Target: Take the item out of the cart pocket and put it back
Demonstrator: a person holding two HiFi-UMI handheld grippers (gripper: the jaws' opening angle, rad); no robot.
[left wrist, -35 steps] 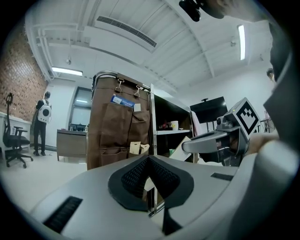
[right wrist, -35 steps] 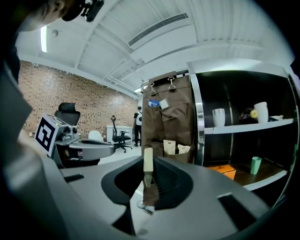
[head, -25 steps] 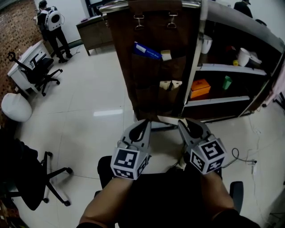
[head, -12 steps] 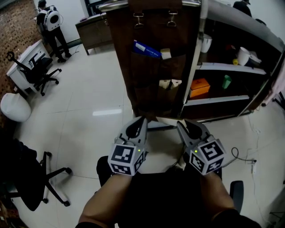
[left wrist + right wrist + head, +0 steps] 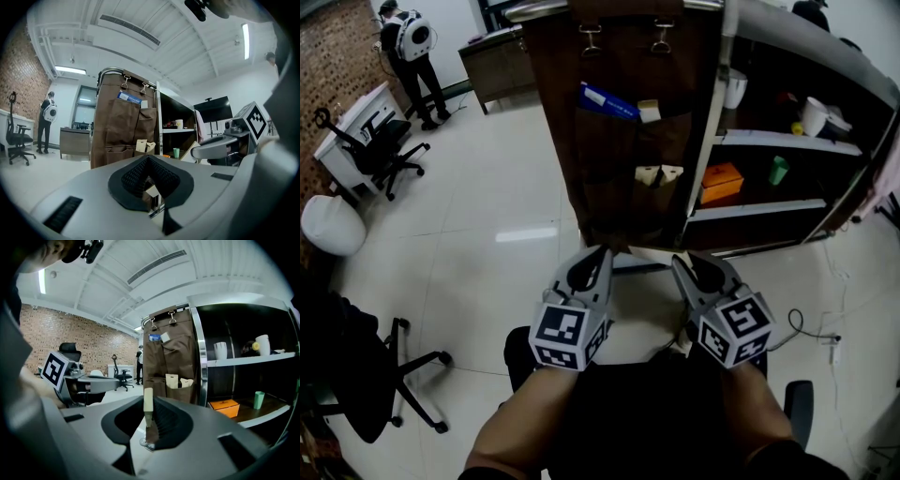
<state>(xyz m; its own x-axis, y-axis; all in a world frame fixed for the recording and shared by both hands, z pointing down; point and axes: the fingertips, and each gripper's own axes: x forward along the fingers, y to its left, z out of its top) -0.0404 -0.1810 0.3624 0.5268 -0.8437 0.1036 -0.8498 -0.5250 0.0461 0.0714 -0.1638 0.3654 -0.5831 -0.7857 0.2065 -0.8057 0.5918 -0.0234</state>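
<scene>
Step in hand, by the look of things: either not yet begun, or a return to the pocket about to start.

Read the right gripper (image 5: pixel 148 400) first: jaws almost together, a thin cream strip (image 5: pixel 148 405) upright in the narrow slot and seemingly pinched there. Origin of that strip: not to be told from here. Read the left gripper (image 5: pixel 149 160) as closed at the tips on nothing.

Find both low in the centre of the head view, well apart from the brown pocket organiser (image 5: pixel 572 141) hung on the cart (image 5: pixel 710 141) at upper centre. In its upper pockets, a blue packet (image 5: pixel 609 102) and a small cream item (image 5: pixel 650 113); lower down, kraft paper packets (image 5: pixel 649 177).

To do it well: carry forward level, come at the chosen pocket from above its lip, steady the soft fabric with the left jaws, and press lightly on anything thin to avoid bending it.

Around: glossy pale tile floor (image 5: pixel 487 206); at right, shelves (image 5: pixel 769 208) with an orange box (image 5: pixel 721 185) and a green cup (image 5: pixel 779 172); at upper left, office chairs (image 5: pixel 389 150), a white desk (image 5: pixel 356 117), a brick wall (image 5: pixel 328 56) and a person (image 5: pixel 408 52) standing.
</scene>
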